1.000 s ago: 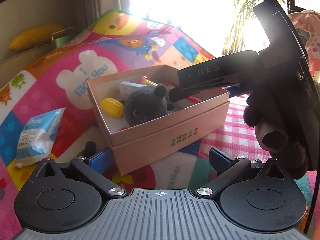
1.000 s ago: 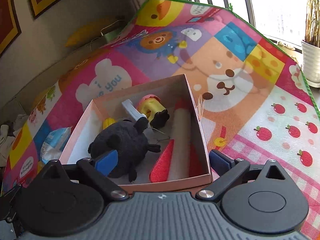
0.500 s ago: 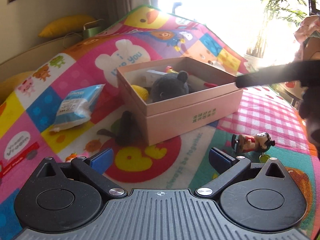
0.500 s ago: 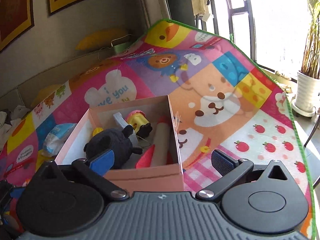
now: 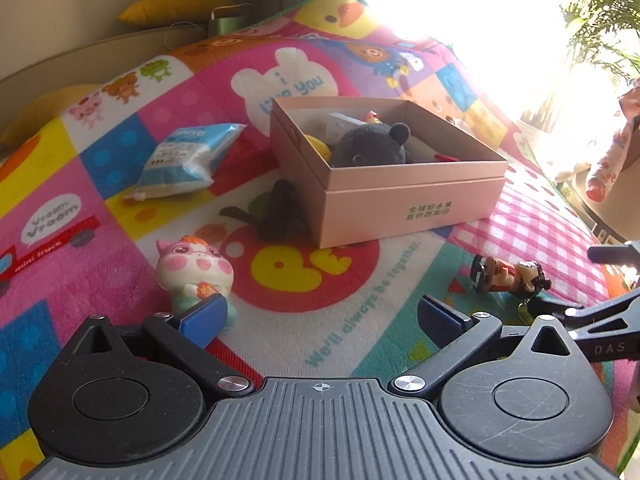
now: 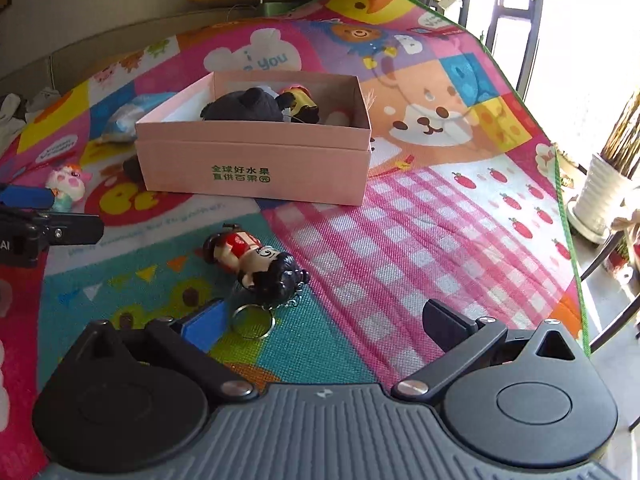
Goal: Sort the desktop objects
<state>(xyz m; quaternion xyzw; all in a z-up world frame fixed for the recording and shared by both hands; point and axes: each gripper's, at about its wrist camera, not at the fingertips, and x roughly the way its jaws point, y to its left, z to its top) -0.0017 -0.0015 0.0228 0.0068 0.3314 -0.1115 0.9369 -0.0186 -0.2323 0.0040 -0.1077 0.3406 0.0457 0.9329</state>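
Right wrist view: the right gripper (image 6: 320, 324) hangs with jaws wide apart and empty, one doll keychain (image 6: 256, 262) lying just ahead on the play mat (image 6: 440, 240). Left gripper (image 5: 320, 320) jaws likewise gape, empty, one pink squishy toy (image 5: 194, 272) by the left finger. Beyond stands one pink box (image 5: 400, 200) holding one black plush (image 5: 372, 148); one blue packet (image 5: 188, 158) lies beside it.

"i love you", "Vroom Vroom", "mini truck" on play mat (image 5: 120, 272), "DAS" on right gripper (image 5: 612, 280)
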